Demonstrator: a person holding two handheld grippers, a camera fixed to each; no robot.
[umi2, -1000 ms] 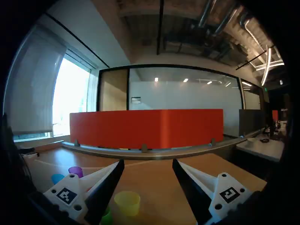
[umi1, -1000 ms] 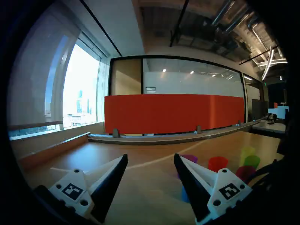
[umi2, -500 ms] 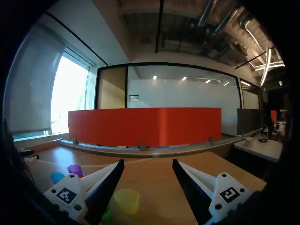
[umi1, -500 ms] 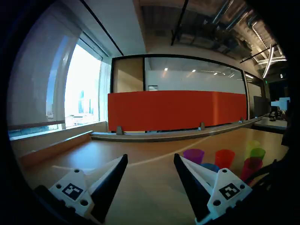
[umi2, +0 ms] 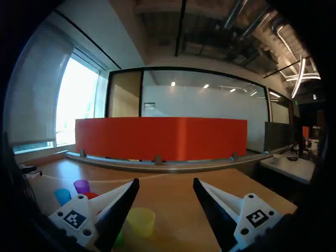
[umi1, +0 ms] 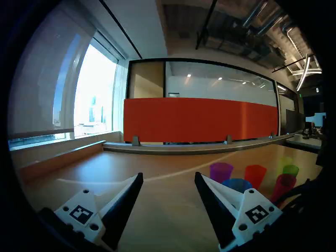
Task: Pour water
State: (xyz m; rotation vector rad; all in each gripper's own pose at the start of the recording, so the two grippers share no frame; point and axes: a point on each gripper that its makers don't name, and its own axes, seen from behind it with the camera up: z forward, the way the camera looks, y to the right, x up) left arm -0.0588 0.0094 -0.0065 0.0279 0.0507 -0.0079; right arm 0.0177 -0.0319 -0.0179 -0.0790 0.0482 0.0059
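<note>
Several coloured plastic cups stand on a wooden table. In the left gripper view a purple cup, a blue cup, an orange-red cup, a green cup and a magenta cup lie to the right of my left gripper, which is open and empty. The right gripper view has a yellow cup low between the fingers, with a blue cup, a purple cup and a red cup at the left. My right gripper is open and empty.
An orange divider panel runs along the table's far edge, with a glass wall behind. A bright window with a ledge is on the left. Another desk stands at the right.
Both cameras have tilted down a little, so the cups sit higher and show more fully; the blue cup emerged from behind the left gripper's right finger. Both grippers stayed open.
</note>
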